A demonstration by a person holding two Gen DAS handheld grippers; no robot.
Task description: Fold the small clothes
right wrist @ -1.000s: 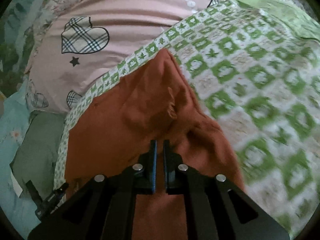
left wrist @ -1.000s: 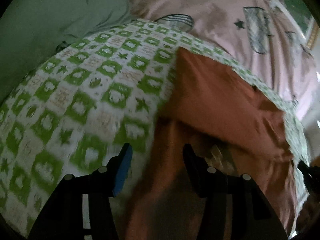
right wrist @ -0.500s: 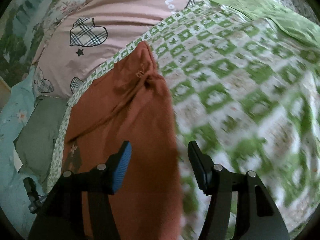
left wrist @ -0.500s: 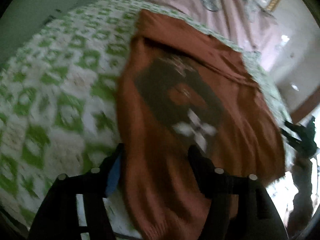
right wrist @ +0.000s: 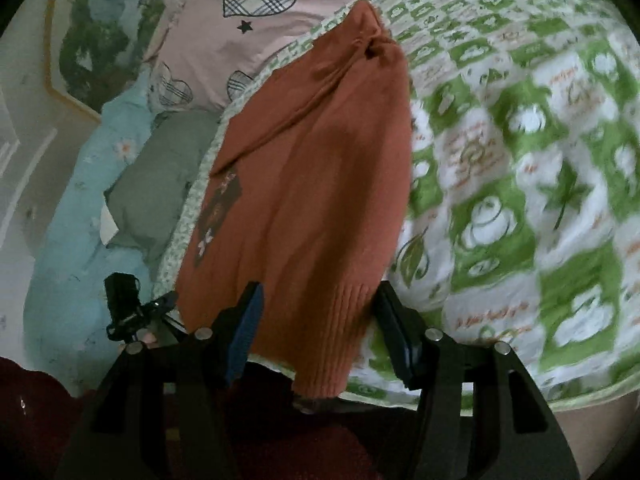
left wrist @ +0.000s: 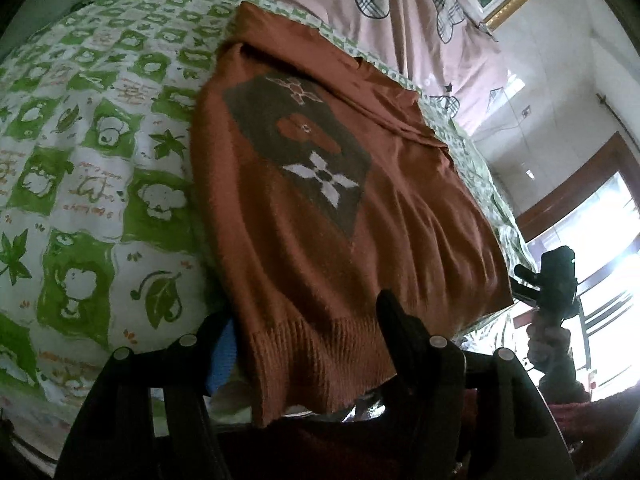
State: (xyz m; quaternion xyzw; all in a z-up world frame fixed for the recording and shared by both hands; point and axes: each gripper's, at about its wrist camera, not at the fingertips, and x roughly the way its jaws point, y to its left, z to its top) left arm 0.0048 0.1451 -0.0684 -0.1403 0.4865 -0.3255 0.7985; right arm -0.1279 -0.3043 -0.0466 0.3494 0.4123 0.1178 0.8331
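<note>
Green-checked blanket [left wrist: 92, 168] carries the sweater [left wrist: 320, 240], lying flat. I read my left gripper [left wrist: 304, 344] and right gripper [right wrist: 318, 320] wide apart, holding nothing.

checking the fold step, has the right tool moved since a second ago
Yes. The right tool has pulled back toward the near edge of the blanket: it was shut over the middle of the sweater, and now stands open at the sweater's ribbed hem.

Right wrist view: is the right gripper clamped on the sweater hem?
No: the right gripper has its jaws wide apart, and the ribbed hem of the orange sweater lies loose between them on the green checked quilt.
</note>
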